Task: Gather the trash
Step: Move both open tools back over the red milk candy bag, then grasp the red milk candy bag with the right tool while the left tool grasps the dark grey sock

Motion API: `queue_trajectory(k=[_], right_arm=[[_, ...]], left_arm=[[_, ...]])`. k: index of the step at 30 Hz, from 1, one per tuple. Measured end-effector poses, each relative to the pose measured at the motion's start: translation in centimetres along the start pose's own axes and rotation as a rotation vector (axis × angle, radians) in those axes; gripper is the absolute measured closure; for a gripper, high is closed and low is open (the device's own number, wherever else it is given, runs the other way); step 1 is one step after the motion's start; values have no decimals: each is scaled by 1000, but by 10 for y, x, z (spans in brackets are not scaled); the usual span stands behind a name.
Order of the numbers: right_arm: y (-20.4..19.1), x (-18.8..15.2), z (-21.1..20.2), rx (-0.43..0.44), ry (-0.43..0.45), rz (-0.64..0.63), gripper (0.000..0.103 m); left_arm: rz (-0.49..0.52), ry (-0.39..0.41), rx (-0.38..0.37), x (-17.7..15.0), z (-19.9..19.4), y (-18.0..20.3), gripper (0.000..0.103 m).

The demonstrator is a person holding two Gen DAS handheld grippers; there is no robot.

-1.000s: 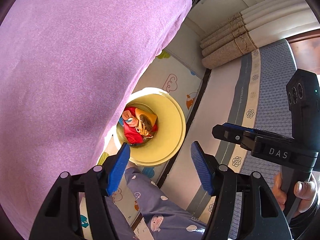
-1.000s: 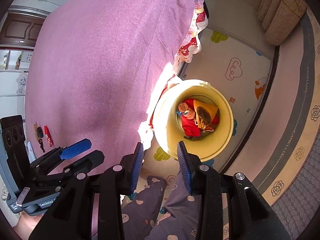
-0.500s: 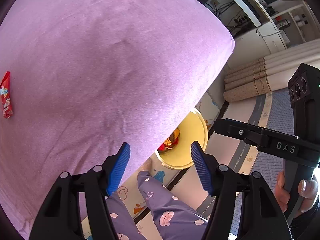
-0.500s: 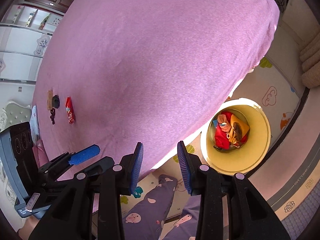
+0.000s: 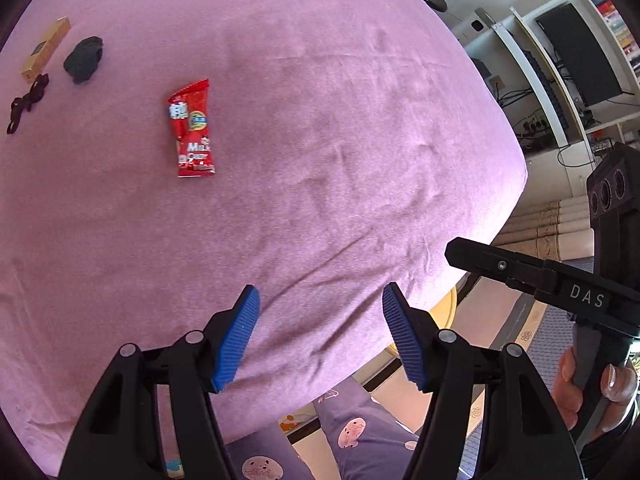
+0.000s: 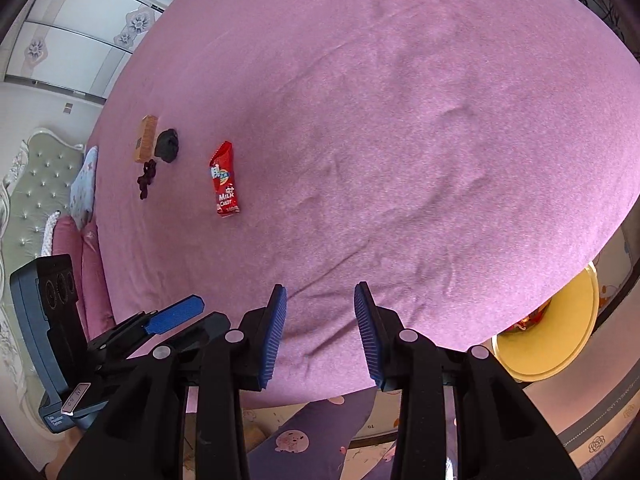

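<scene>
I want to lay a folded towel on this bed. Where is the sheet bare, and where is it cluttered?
The pink bedsheet is bare from the red milk candy wrapper across to the edge by the yellow plastic bin. It is crowded beyond the wrapper: a tan cardboard box, a black crumpled wad and a dark tangled string cluster together.

— What sort of place is this?
— A home bedroom: a bed under a pink sheet, a tufted headboard, pillows, white wardrobe doors.
</scene>
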State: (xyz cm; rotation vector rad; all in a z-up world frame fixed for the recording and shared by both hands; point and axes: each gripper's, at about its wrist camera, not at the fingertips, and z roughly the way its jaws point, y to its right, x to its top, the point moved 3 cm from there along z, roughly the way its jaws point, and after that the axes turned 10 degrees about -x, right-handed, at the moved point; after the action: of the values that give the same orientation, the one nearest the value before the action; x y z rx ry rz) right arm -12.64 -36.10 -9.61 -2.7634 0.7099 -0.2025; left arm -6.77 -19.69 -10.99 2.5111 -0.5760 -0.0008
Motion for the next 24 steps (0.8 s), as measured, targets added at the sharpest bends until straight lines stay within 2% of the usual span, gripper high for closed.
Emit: queue_trajectory(k=[7, 13, 20, 24], right_arm=[[-65, 6, 29, 18, -17, -46, 68], [-106, 32, 52, 5, -44, -117, 68], [-131, 76, 104, -3, -86, -174, 68], [-138, 92, 130, 0, -113, -174, 68]], left_arm=[[-64, 53, 10, 6, -39, -65, 38], [-170, 109, 2, 19, -57, -108, 38], [-270, 168, 12, 42, -53, -145, 38], [-314, 174, 15, 56, -40, -165, 38]])
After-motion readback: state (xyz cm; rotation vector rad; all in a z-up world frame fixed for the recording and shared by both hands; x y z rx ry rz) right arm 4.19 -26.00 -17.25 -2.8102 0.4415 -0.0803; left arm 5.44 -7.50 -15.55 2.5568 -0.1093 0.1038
